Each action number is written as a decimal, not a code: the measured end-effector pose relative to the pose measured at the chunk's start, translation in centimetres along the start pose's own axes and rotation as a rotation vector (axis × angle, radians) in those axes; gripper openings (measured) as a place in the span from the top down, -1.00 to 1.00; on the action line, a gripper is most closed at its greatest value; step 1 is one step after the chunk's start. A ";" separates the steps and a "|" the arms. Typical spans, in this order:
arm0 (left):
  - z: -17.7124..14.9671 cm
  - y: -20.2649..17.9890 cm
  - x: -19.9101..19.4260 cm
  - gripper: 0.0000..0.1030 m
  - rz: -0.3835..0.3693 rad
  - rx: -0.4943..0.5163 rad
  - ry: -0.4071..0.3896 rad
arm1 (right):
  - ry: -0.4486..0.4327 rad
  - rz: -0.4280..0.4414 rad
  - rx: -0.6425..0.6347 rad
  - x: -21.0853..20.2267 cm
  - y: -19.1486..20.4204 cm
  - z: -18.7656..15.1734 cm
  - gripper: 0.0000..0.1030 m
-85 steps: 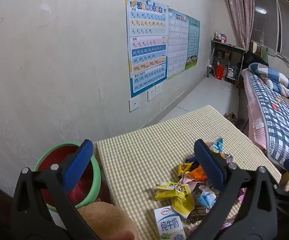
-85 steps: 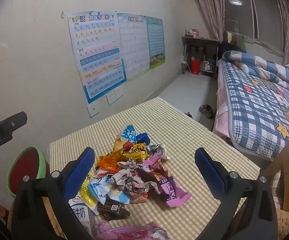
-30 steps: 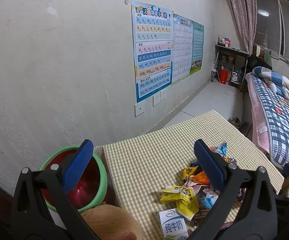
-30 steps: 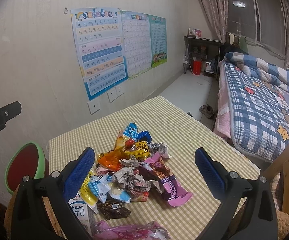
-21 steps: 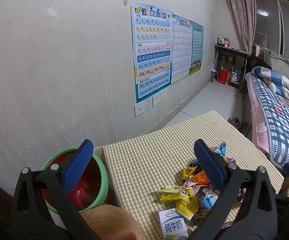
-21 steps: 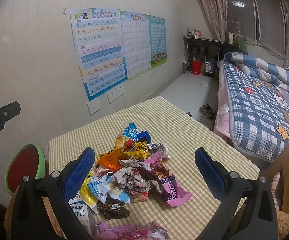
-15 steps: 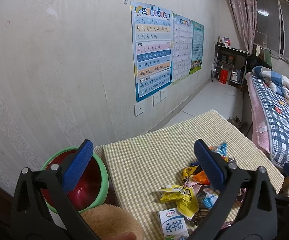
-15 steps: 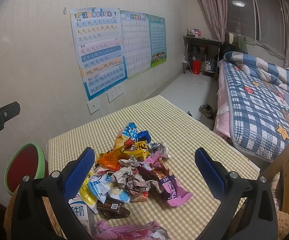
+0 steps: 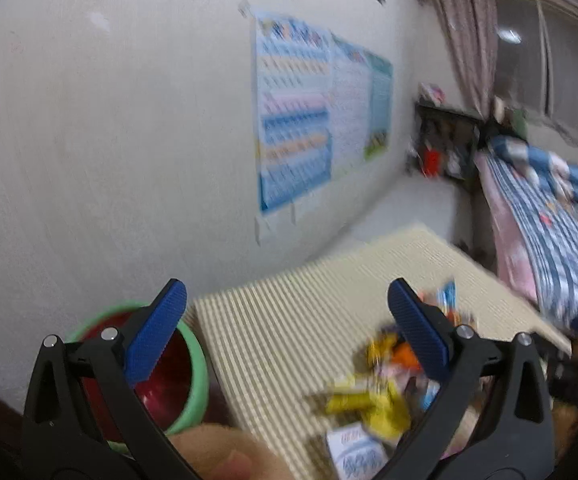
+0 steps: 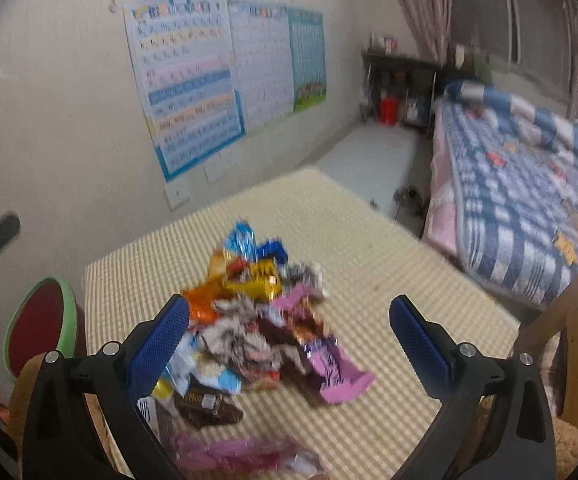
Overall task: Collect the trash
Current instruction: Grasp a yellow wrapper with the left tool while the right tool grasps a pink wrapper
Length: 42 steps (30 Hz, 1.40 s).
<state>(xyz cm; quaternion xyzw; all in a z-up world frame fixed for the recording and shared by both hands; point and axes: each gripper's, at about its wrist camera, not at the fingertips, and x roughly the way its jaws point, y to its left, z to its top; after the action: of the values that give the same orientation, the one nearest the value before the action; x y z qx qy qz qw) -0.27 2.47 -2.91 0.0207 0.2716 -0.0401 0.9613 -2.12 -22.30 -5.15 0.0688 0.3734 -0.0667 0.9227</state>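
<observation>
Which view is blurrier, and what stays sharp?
Left wrist: heavy motion smear over the posters and wrapper pile. Right wrist: milder blur, wrapper pile still smeared. In both, the tongs stay crisp; fisheye bends the walls.

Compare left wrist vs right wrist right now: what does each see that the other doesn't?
Left wrist only: the inside of the green-rimmed red bin close beside the table corner, and a fingertip at the bottom edge.
Right wrist only: the whole wrapper pile, the pink wrapper and a wooden chair.
Both: the checked tablecloth, wall posters, the bed, and each view's own open gripper, left gripper and right gripper. Both views are motion-blurred.
</observation>
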 end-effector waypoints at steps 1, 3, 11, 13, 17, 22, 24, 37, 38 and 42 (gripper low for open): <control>-0.8 -0.1 0.5 -0.92 -0.015 0.013 0.034 | 0.023 0.013 0.004 0.4 -0.2 -0.1 -0.87; -2.4 -0.6 1.5 -0.92 0.016 0.043 0.094 | 0.059 0.026 0.005 1.0 -0.5 -0.5 -0.87; -6.1 -3.8 9.1 -0.92 -0.138 0.127 0.386 | 0.153 0.106 0.135 1.9 -2.5 -0.7 -0.87; -7.2 -4.7 10.5 -0.88 -0.162 0.151 0.445 | 0.160 0.126 0.135 1.8 -2.6 -0.7 -0.87; -9.0 -6.0 13.0 -0.63 -0.218 0.152 0.550 | 0.203 0.189 0.133 2.5 -2.3 -0.8 -0.70; -9.0 -5.8 12.5 -0.34 -0.292 0.097 0.555 | 0.255 0.214 0.112 3.5 -1.9 -1.4 -0.58; -8.7 -5.5 12.1 -0.23 -0.315 0.077 0.549 | 0.269 0.198 0.125 4.1 -2.3 -1.6 -0.58; -6.3 -2.9 7.8 -0.18 -0.322 0.039 0.432 | 0.395 0.156 0.274 11.7 -6.0 -3.2 -0.31; -6.2 -2.7 7.9 -0.18 -0.320 0.036 0.430 | 0.411 0.161 0.268 12.0 -5.8 -3.3 -0.13; -5.8 -1.9 7.6 -0.18 -0.307 0.021 0.407 | 0.413 0.170 0.286 11.8 -5.8 -3.3 0.34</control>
<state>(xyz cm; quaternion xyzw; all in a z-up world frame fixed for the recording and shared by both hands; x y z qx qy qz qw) 3.02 0.43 -11.83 -0.0033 0.4593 -0.1833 0.8692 2.97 -28.28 -16.20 0.2419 0.5334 -0.0256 0.8101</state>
